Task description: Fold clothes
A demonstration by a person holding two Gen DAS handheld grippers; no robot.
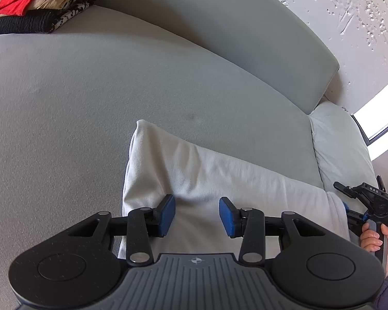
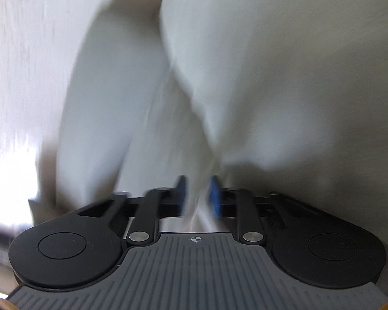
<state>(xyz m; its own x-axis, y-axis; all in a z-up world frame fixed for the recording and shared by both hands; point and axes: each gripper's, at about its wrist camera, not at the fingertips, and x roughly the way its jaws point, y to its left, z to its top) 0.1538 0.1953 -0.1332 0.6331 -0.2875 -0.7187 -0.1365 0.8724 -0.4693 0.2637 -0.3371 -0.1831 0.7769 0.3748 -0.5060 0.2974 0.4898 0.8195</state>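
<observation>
A white garment [image 1: 207, 180] lies folded over on the grey sofa seat [image 1: 77, 108], its near corner raised in a soft peak. My left gripper [image 1: 197, 214] hovers just above the garment's near part, blue pads well apart and gripping nothing. In the blurred right wrist view the same white garment [image 2: 245, 77] fills most of the picture. A bunched fold of it runs down between the blue pads of my right gripper [image 2: 199, 196], which are closed on the cloth. A hand [image 1: 375, 242] holds the right tool at the garment's right end.
A pile of clothes, red, tan and black-and-white [image 1: 38, 2], sits at the far left of the sofa. The backrest [image 1: 219, 38] runs behind the seat. A pale cushion [image 1: 341, 149] lies at the right end, below a textured wall and a bright window [image 1: 375, 126].
</observation>
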